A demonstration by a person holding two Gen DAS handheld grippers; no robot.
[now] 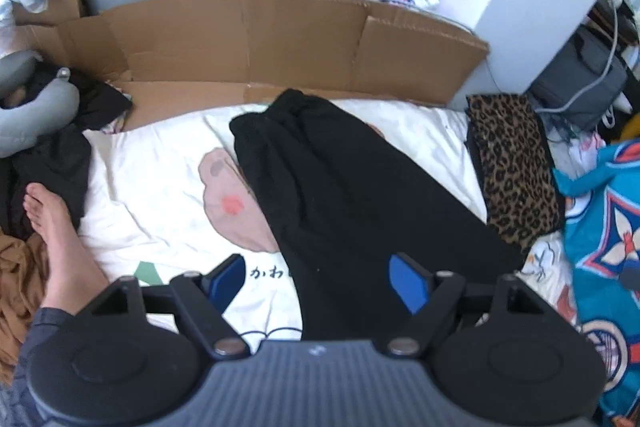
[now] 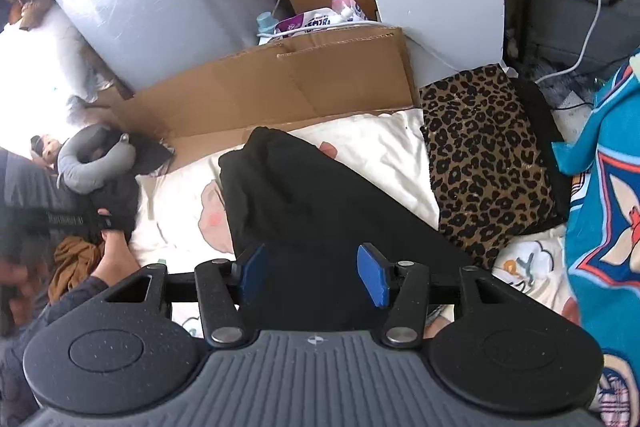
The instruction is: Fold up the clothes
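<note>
the black trousers (image 1: pixel 344 187) lie lengthwise on the white printed sheet (image 1: pixel 152 187), bunched at the far end near the cardboard (image 1: pixel 260 39) and just beside the folded leopard-print garment (image 1: pixel 516 171). a grab at the loose, dark cloth could catch only the top layer, or drag the sheet up with it, leaving a skewed fold. both the left gripper (image 1: pixel 318 281) and the right gripper (image 2: pixel 312 275) hang over the near part with jaws spread wide, holding nothing; whether they touch the cloth i cannot tell.
</note>
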